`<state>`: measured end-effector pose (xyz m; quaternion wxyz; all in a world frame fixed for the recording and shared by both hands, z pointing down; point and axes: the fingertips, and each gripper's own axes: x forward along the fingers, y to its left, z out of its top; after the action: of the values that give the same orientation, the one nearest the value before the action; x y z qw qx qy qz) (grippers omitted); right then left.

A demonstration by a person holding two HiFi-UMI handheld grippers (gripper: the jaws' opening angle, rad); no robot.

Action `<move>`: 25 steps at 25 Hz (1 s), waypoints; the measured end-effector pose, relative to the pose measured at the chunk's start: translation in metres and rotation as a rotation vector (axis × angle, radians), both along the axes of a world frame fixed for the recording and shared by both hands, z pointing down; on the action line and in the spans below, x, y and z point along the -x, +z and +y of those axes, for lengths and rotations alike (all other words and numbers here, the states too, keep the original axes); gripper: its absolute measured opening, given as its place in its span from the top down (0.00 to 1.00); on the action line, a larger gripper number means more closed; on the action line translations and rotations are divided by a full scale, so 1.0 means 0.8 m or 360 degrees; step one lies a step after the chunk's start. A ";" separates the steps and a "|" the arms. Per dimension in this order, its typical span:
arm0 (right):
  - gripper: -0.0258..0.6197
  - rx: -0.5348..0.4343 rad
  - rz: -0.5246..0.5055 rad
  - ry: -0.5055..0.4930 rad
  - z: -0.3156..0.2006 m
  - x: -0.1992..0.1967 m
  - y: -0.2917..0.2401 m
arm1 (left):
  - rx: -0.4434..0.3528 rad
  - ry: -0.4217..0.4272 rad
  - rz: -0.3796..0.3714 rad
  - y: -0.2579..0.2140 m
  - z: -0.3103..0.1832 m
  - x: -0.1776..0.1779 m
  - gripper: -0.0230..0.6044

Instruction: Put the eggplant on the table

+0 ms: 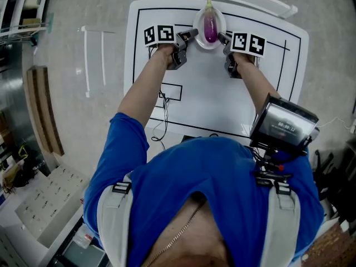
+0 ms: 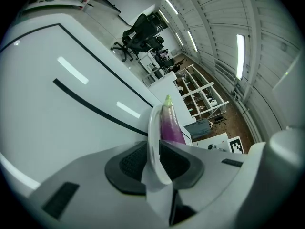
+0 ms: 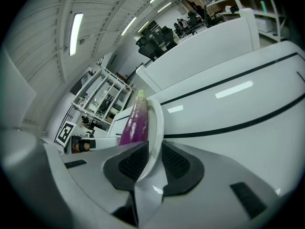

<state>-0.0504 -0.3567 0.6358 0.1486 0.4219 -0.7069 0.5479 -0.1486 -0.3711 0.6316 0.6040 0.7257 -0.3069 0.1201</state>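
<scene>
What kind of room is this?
Likely an office or lab workspace: black swivel office chairs, white open shelving racks, and a white table marked with black lines.

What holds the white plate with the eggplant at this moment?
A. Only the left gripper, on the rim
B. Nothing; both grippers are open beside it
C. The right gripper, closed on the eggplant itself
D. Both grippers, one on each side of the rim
D: the left gripper and the right gripper each have their jaws closed on the rim of the plate, at opposite sides, and the eggplant lies in it untouched.
</scene>
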 end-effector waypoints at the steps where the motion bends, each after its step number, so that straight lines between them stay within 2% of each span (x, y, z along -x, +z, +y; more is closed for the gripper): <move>1: 0.87 -0.0002 0.0000 0.0006 0.000 -0.001 0.000 | -0.0008 -0.0003 -0.0004 0.000 0.000 0.001 0.85; 5: 0.84 -0.0009 -0.0002 0.0045 -0.004 -0.008 0.002 | -0.0029 -0.0038 -0.0015 0.001 -0.001 0.008 0.85; 19: 0.83 -0.0014 0.0001 0.0063 0.011 -0.016 -0.010 | -0.0099 -0.0080 -0.0022 -0.019 0.011 0.025 0.85; 25: 0.83 -0.0062 -0.0009 0.0053 0.010 -0.015 -0.027 | -0.0186 -0.0125 -0.0014 -0.041 0.009 0.034 0.85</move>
<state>-0.0387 -0.3487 0.6145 0.1294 0.4348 -0.7107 0.5377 -0.1754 -0.3641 0.5991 0.5633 0.7466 -0.3445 0.0813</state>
